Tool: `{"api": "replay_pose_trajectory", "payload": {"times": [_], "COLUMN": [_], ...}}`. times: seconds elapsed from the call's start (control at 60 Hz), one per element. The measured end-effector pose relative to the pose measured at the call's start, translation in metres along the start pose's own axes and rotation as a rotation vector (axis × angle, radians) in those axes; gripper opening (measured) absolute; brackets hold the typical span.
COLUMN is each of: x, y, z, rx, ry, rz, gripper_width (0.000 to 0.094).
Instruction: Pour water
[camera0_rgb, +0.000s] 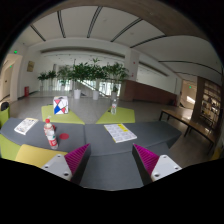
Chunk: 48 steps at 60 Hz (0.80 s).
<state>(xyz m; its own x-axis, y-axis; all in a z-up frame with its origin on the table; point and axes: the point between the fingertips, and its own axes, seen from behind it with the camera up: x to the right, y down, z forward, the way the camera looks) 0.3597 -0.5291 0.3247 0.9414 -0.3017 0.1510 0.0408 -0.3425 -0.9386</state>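
From the desk (100, 140) as landmark, working left to right. At its far left edge lies a flat white sheet or booklet (26, 125); just right of that, on the left part of the grey surface, stands a small upright bottle (49, 133) with red on it, which I take to be the thing to pour from, though I cannot read what it holds. Behind it, toward the desk's back edge, a white sign (61, 105) with a red and blue mark stands upright. Further right, near the back, is a slim clear container (113, 104), possibly the receiving vessel; too small to be sure. Ahead of it lies a printed sheet (120, 133). A row of plants (85, 72) stands beyond the desk. My jaws (110, 162) are wide apart and hold nothing; the left pad (76, 160) and right pad (146, 160) frame bare desk only. Key relation: the bottle lies ahead and to the left of my jaws, outside the left finger, long axis vertical. Judgement: task not started; next move needs a shift left and forward, to close across the bottle's width.
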Motion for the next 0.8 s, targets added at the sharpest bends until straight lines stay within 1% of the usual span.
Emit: {"api": "replay_pose_trajectory", "payload": {"times": [0.15,0.167,0.183,0.267,0.417,0.483,0.6,0.717,0.8], "x": [-0.035,-0.032,-0.051,-0.105,-0.208,-0.251,-0.321,-0.376,-0.401], "y": [0.031,0.028,0.042,0.072,0.106,0.108,0.093,0.079,0.078], "z": [0.011,0.006,0.019,0.035,0.065,0.084,0.126,0.181,0.222], "rx": [-0.031,-0.034,-0.035,-0.052,-0.071,-0.062,-0.017,0.006,0.006], "ry": [-0.037,-0.046,-0.056,-0.11,-0.21,-0.248,-0.305,-0.332,-0.327], "rz": [-0.007,-0.007,-0.006,-0.007,-0.024,-0.025,-0.021,-0.022,-0.032], "gripper_width": [0.0852,0.0854,0.0855,0.0853,0.0852,0.0849,0.0848,0.0849,0.0846]}}
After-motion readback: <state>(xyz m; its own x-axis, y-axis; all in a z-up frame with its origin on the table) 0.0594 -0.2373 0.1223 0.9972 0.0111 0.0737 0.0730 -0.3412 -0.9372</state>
